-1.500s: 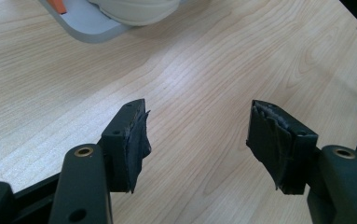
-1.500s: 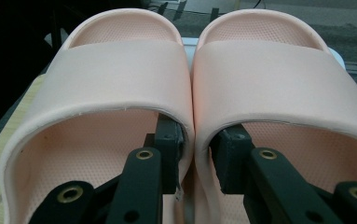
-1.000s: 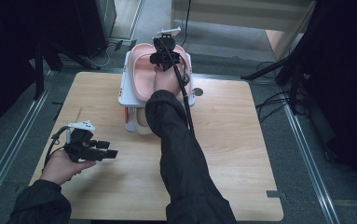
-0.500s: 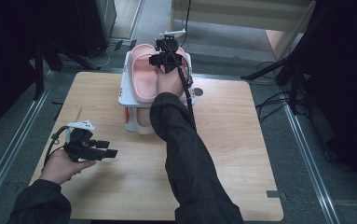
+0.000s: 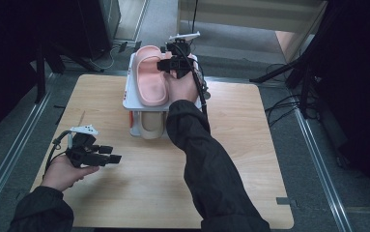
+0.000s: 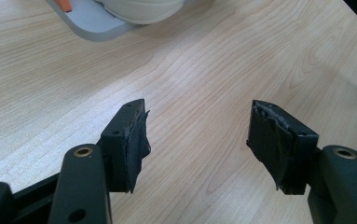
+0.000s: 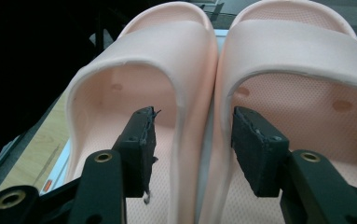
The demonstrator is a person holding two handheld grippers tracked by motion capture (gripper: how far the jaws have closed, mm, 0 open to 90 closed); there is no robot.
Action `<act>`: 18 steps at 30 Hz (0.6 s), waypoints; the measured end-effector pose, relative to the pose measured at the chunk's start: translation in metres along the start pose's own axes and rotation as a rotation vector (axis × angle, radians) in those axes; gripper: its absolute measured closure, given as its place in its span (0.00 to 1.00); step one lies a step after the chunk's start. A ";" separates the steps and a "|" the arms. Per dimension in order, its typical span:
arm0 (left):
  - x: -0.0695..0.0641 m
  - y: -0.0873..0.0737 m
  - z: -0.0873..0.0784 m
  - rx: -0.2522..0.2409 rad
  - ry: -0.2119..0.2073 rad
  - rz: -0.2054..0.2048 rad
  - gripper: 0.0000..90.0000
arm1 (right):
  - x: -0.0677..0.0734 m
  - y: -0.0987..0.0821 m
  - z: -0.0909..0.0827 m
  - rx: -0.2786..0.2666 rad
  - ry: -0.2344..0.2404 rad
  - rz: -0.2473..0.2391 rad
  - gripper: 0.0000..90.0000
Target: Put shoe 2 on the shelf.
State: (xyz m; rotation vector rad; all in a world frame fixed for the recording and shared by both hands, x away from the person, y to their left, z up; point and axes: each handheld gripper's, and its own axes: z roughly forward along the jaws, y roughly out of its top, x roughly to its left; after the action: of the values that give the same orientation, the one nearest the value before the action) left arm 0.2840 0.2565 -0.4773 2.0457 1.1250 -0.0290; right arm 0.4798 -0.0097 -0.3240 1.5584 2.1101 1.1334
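Slippers (image 7: 213, 93), a pink pair, sit side by side on the top shelf of the rack (image 5: 128, 96) at the far edge of the table (image 5: 250, 159). Your right gripper (image 5: 172, 65) has just been opening; its jaws straddle the two touching inner walls without pressing them. Your left gripper (image 5: 110, 154) hangs open over bare wood, near left. Risk: retreat crookedly and a pad may catch a wall, dragging one slipper off the shelf. A beige shoe (image 5: 151, 125) occupies the shelf below.
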 end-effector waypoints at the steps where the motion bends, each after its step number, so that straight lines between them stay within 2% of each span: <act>1: 0.000 0.000 0.000 0.000 0.000 0.000 0.41 | 0.000 0.000 0.000 0.000 0.000 0.000 0.56; 6: 0.000 0.000 0.000 0.001 0.001 -0.002 0.41 | 0.001 -0.004 -0.007 0.000 0.035 -0.018 0.57; 8: 0.000 0.000 0.000 0.002 0.003 -0.001 0.41 | 0.001 -0.007 -0.012 0.008 0.070 -0.030 0.62; 11: 0.000 0.001 0.001 0.005 0.001 0.000 0.41 | 0.000 -0.011 -0.016 0.004 0.099 -0.042 0.64; 18: 0.000 0.000 0.001 0.006 0.004 -0.003 0.41 | -0.003 -0.019 -0.026 0.011 0.162 -0.057 0.65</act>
State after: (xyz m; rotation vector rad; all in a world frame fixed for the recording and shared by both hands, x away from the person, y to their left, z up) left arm 0.2850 0.2558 -0.4781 2.0498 1.1322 -0.0295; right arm 0.4517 -0.0249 -0.3212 1.4453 2.2514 1.2688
